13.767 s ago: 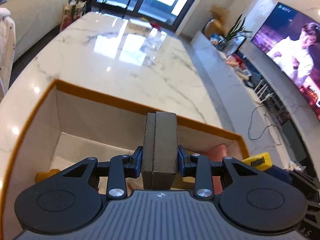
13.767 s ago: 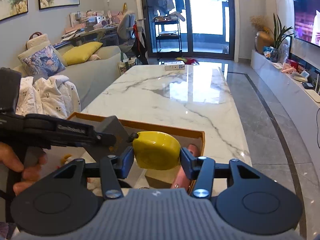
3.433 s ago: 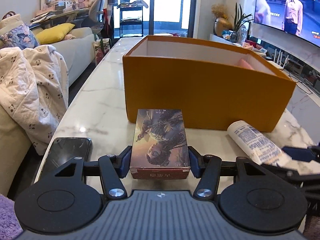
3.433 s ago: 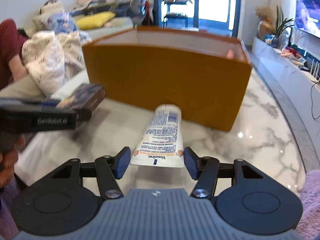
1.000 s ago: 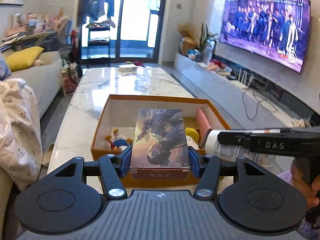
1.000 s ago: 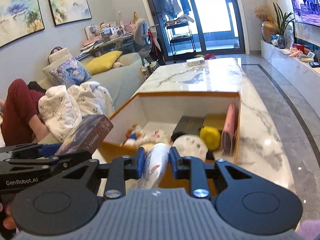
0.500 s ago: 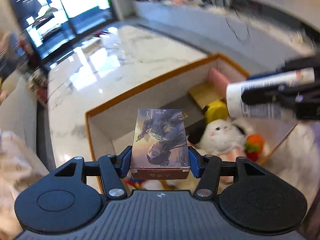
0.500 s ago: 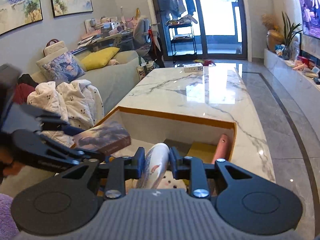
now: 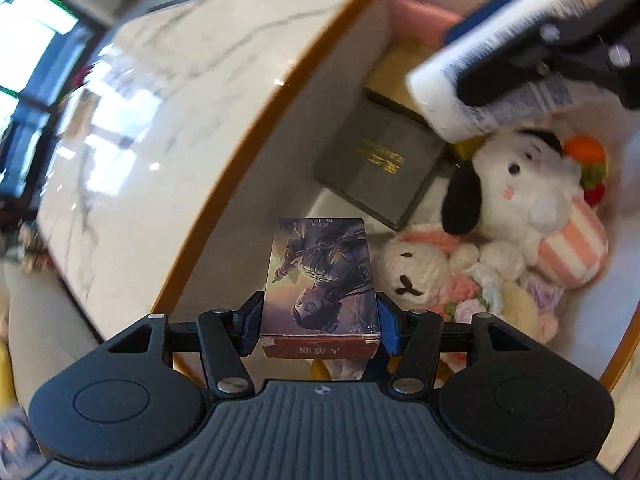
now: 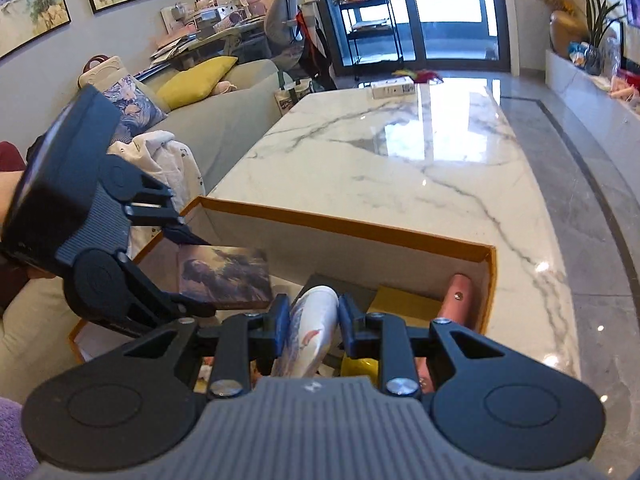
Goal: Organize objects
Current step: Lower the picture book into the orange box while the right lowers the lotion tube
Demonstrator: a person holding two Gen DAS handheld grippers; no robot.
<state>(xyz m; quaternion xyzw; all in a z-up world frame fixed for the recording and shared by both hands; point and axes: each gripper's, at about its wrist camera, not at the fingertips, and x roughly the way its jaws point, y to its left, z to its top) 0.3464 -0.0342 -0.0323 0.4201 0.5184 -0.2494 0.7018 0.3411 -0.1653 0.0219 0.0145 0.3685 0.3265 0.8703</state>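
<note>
Step in hand, as I judge it: both held things are over the orange box [image 9: 256, 132] and about to go in. The left gripper [image 9: 320, 320] pinches a picture-printed card box [image 9: 322, 276] between its blue pads, tipped steeply down toward the box floor. The right gripper [image 10: 311, 322] squeezes a white tube [image 10: 310, 328] by its sides; in the left wrist view that tube [image 9: 492, 60] hangs at about two o'clock, above the dark grey case [image 9: 380, 164].

Inside the box lie the grey case, a yellow flat pack [image 9: 396, 76] beyond it, a pink item [image 9: 420, 16] against the far wall, and a heap of soft toys: a white dog with black ears [image 9: 516, 184] at three o'clock and a small white lamb [image 9: 412, 268] just right of the card box. Bare floor shows at twelve o'clock from the card box, between the near wall and the grey case.

Next move, I think, calls for lowering the card box into that bare strip, keeping it off the lamb, then spreading the jaws only once it rests. The tube wants a gap too; the two tools are near each other, so one should go first.
</note>
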